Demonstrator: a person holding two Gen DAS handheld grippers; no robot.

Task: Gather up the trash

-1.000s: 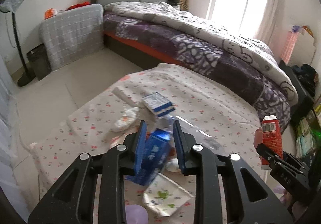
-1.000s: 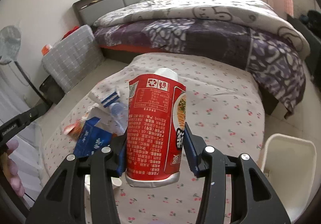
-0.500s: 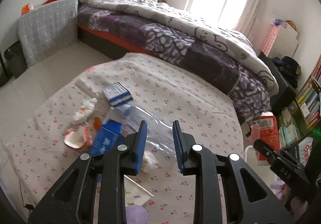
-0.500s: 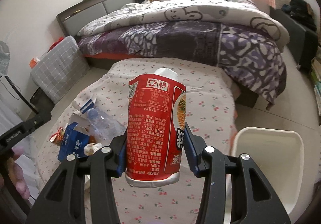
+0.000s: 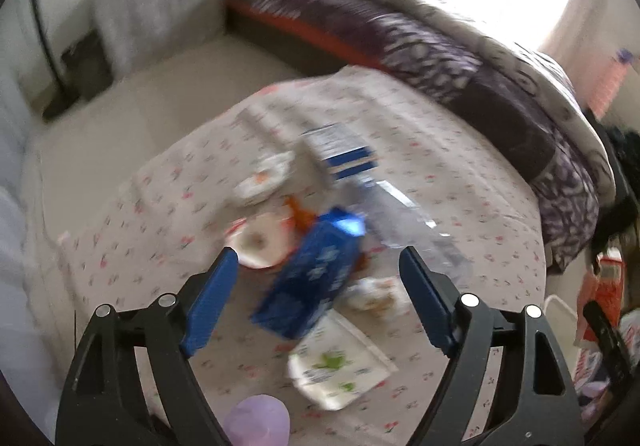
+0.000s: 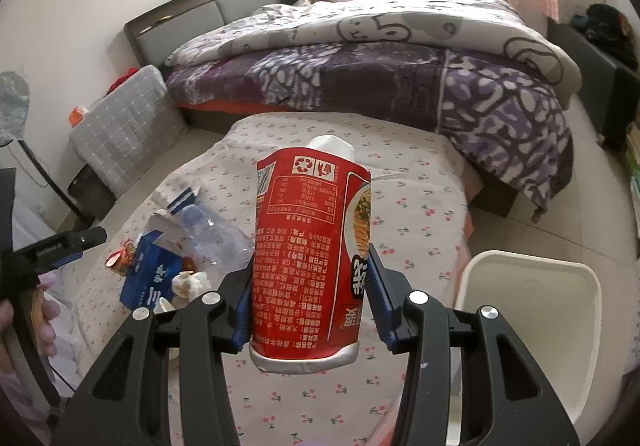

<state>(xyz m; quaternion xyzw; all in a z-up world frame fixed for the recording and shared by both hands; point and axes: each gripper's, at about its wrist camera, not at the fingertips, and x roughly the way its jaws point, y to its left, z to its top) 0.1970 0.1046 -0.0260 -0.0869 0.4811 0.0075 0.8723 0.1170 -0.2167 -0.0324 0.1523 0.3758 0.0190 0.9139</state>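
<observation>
My right gripper (image 6: 310, 286) is shut on a red instant-noodle cup (image 6: 312, 246), held upright above the table, left of a white bin (image 6: 528, 310). My left gripper (image 5: 320, 286) is open and empty above a blue carton (image 5: 312, 278) lying on the floral tablecloth (image 5: 440, 174). Around the carton lie a clear plastic bottle (image 5: 400, 222), a blue-and-white box (image 5: 340, 154), a small cup (image 5: 258, 242), crumpled wrappers (image 5: 262, 178) and a white packet (image 5: 340, 366). The same pile shows in the right wrist view, with the blue carton (image 6: 148, 274) and the bottle (image 6: 212, 234).
A bed with a purple quilt (image 6: 400, 78) stands behind the table. A grey checked cushion (image 6: 120, 122) and a fan stand (image 6: 48, 182) are at the left. Shelves with books (image 6: 632, 166) are at the right edge.
My left gripper has opened wide and swung back left over the blue carton; its view is blurred. My right gripper has carried the red cup further right, with more of the white bin in view.
</observation>
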